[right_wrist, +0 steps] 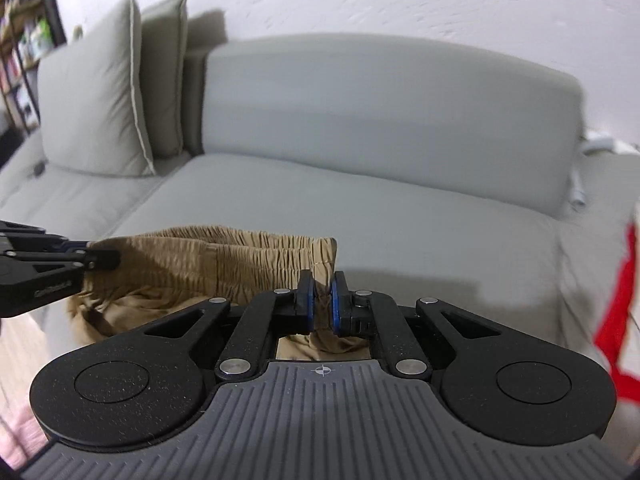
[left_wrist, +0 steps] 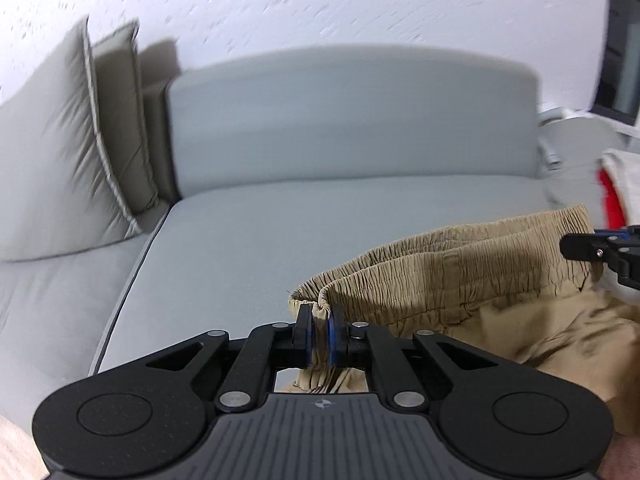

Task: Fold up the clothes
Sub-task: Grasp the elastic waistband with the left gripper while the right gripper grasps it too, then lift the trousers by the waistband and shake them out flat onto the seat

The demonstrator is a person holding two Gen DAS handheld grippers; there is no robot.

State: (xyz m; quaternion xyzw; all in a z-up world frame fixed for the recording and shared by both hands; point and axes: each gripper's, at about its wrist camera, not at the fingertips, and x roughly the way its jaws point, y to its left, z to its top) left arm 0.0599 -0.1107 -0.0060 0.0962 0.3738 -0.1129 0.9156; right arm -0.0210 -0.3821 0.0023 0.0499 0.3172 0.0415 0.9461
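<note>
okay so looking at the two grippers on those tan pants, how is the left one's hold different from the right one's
The left gripper pinches the left end of the tan pants' elastic waistband; the right gripper pinches the right end. In the right wrist view, the left gripper comes in from the left edge; in the left wrist view, the right gripper comes in from the right edge. Both are shut on the waistband, holding it stretched between them above the grey sofa.

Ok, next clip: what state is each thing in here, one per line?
Tan trousers: lifted off the sofa, elastic waistband stretched between both grippers.
Left gripper: jaws shut on one waistband end.
Right gripper: jaws shut on the other end.
Sofa: seat bare.
Cushions: upright against the backrest.
</note>
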